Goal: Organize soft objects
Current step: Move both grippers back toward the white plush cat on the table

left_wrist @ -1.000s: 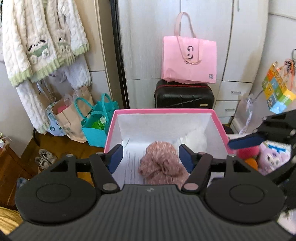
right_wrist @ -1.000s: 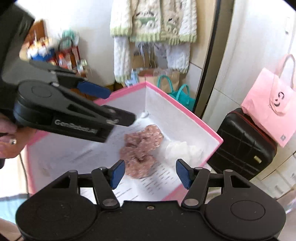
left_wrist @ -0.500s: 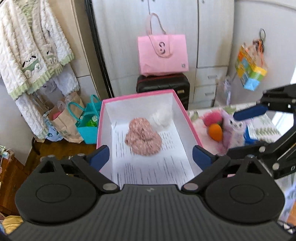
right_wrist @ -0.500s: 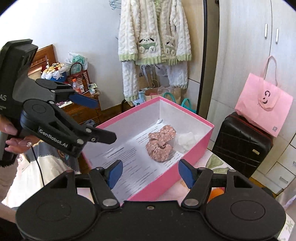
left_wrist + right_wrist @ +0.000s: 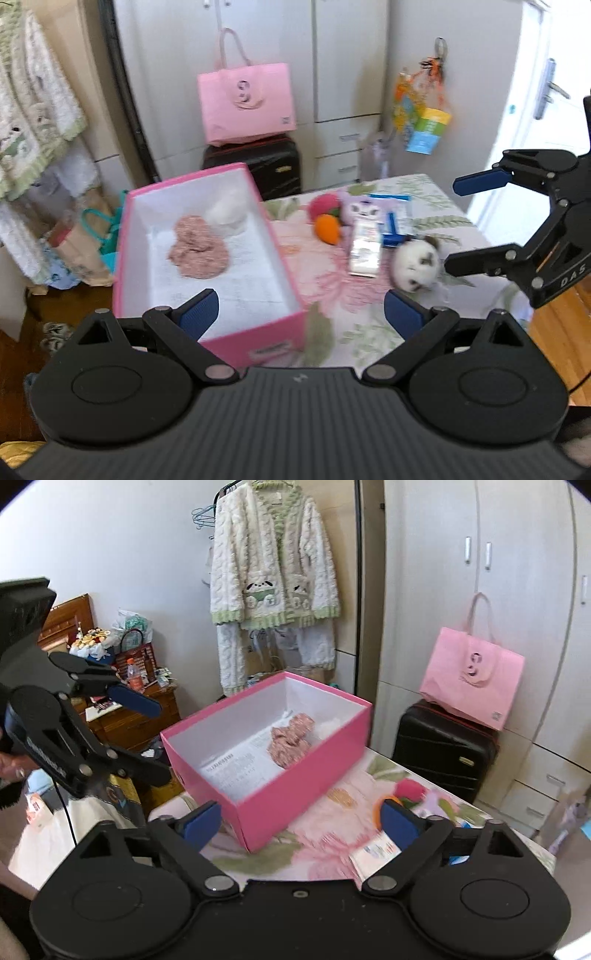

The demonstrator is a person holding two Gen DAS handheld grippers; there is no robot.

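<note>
Two open grippers are seen above a floral-clothed counter (image 5: 373, 325), whose far edge runs close to a white wardrobe (image 5: 347, 59) and a black suitcase (image 5: 273, 166) with a pink bag (image 5: 247, 99) on top. A pink box (image 5: 258, 343) is set at the counter's left end, its near corner close to the counter's front edge; bare cloth lies between the box and the toys to its right. Inside the box, toward the far end, a pink patterned soft item (image 5: 197, 247) is lying on printed paper, with a white fluffy item (image 5: 225, 214) just beyond it.

Only the left wrist view shows the whole row of toys outside the box: a lilac plush (image 5: 364, 210), a white packet (image 5: 365, 247), a round panda-like plush (image 5: 415, 264), a red ball (image 5: 325, 206) and an orange carrot plush (image 5: 327, 229). Only the right wrist view shows a cream cardigan (image 5: 273, 561) hung on the wall and a wooden cabinet (image 5: 125, 716) past the box.

The left gripper (image 5: 301, 312) is held over the box's near right corner, jaws wide apart, nothing between them. The right gripper (image 5: 301, 821) is held with jaws equally wide apart, empty, over the cloth beside the box.
</note>
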